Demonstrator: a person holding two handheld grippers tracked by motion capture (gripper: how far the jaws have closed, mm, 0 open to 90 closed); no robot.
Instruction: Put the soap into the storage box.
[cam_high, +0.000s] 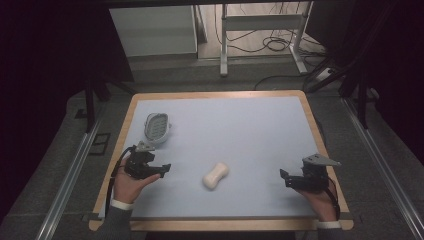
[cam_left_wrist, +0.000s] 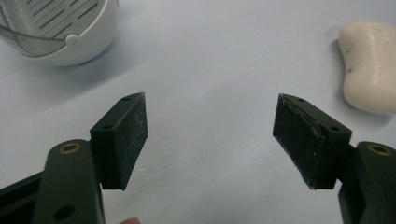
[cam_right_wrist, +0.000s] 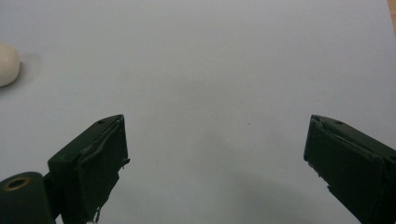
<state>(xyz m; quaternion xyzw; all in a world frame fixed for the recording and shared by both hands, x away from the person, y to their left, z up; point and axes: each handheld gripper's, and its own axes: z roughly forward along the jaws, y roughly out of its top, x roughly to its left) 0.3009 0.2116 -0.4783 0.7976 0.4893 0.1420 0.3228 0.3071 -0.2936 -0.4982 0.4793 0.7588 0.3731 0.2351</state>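
Note:
A cream, peanut-shaped soap bar (cam_high: 215, 175) lies on the pale blue mat (cam_high: 240, 125), near the front middle. A white soap dish (cam_high: 156, 127) with a slotted insert stands at the left of the mat. My left gripper (cam_high: 162, 171) is open, low over the mat, just in front of the dish and left of the soap. In the left gripper view its jaws (cam_left_wrist: 211, 100) stand wide apart with bare mat between them, the dish (cam_left_wrist: 79, 46) at upper left and the soap (cam_left_wrist: 369, 65) at upper right. My right gripper (cam_high: 284, 179) is open near the front right; its own view (cam_right_wrist: 217, 119) has the soap (cam_right_wrist: 7, 63) at the far left edge.
The mat covers a wooden-edged table (cam_high: 215, 94). Beyond the far edge stand a white metal frame (cam_high: 260, 30) with loose cables and a pale cabinet (cam_high: 155, 30). Metal rails (cam_high: 70, 175) run along both sides on the floor.

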